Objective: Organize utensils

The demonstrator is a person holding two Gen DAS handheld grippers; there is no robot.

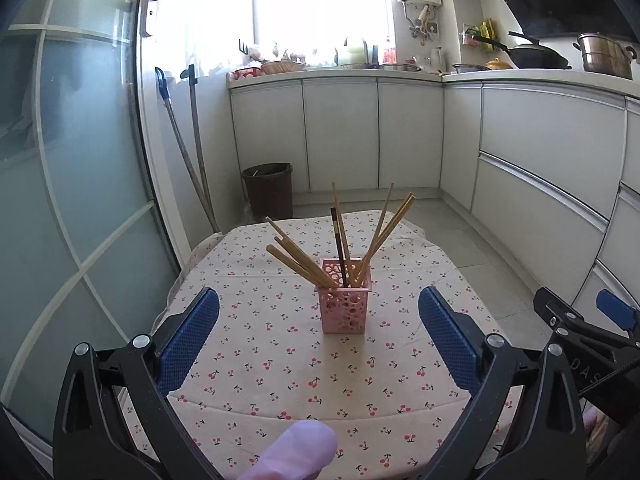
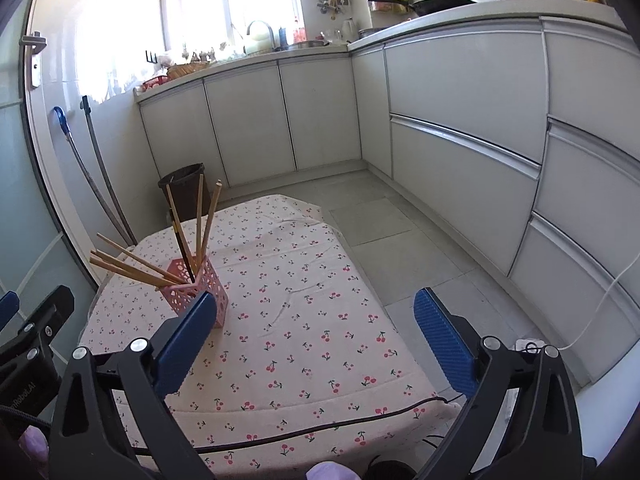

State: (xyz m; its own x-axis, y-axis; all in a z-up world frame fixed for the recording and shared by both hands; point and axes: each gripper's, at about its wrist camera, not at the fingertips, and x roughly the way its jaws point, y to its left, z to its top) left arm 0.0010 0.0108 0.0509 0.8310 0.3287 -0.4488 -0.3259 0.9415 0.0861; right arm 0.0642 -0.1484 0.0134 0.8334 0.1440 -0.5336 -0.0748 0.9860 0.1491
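A pink perforated holder (image 1: 345, 307) stands upright on the cherry-print tablecloth (image 1: 260, 360). Several wooden chopsticks (image 1: 304, 260) and one dark chopstick (image 1: 338, 240) stand in it, fanned out. My left gripper (image 1: 319, 312) is open and empty, its blue pads either side of the holder and short of it. My right gripper (image 2: 316, 312) is open and empty above the cloth (image 2: 320, 320); the holder (image 2: 200, 292) sits just behind its left pad (image 2: 188, 340), with chopsticks (image 2: 136, 266) leaning left. The right gripper also shows at the right edge of the left wrist view (image 1: 580, 320).
A dark waste bin (image 1: 269, 190) stands behind the table, with two mop handles (image 1: 192, 152) leaning on the wall. White kitchen cabinets (image 2: 460, 128) run along the back and right. A glass door (image 1: 60, 160) is at left. A black cable (image 2: 320, 426) crosses the table's front edge.
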